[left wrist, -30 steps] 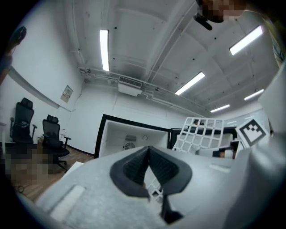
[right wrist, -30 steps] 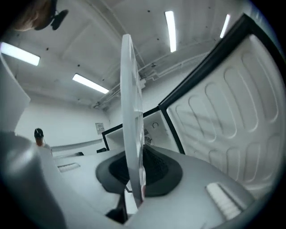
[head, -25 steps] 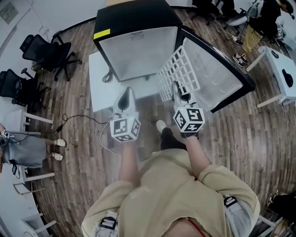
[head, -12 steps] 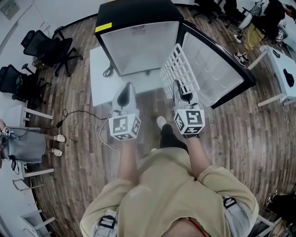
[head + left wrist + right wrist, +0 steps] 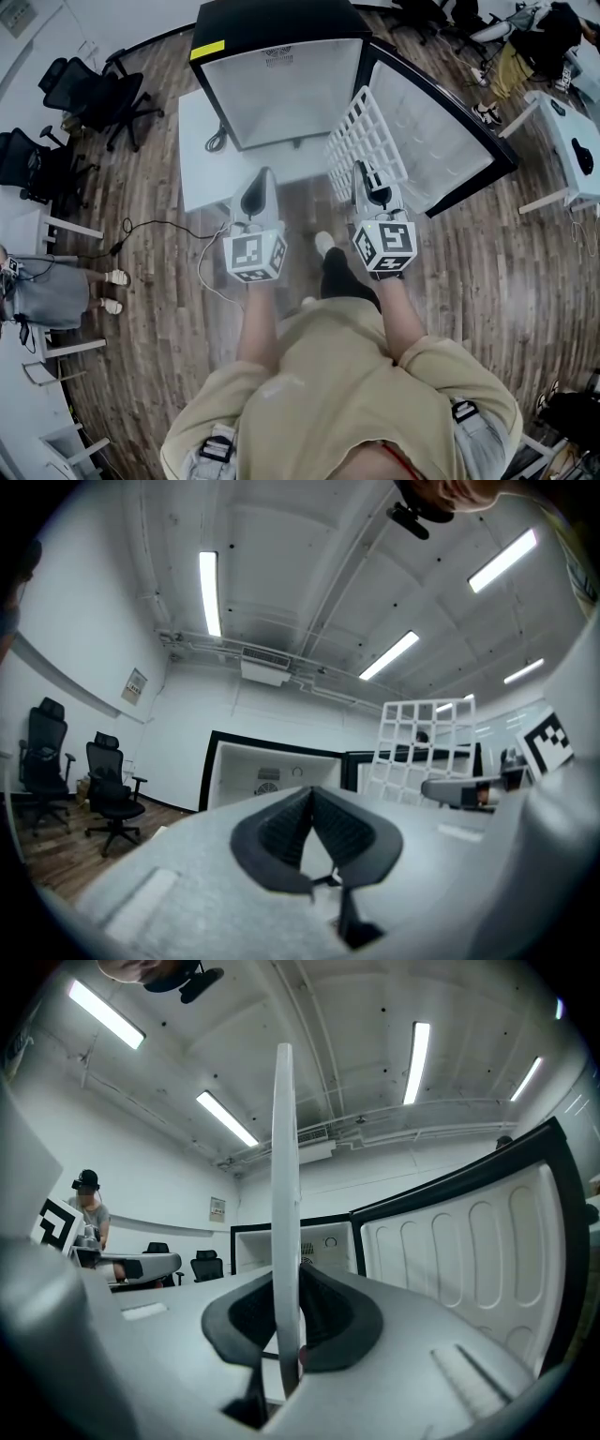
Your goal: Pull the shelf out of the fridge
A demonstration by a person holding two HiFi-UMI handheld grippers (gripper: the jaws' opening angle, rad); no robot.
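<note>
Already I have the shelf (image 5: 367, 139) clear of the fridge (image 5: 281, 89), upright beside its open door (image 5: 441, 131). The right gripper (image 5: 362, 172) has its jaws pinched on the near edge. The left gripper (image 5: 256, 192) has its jaws closed and empty. Only setting it down remains, I judge.
</note>
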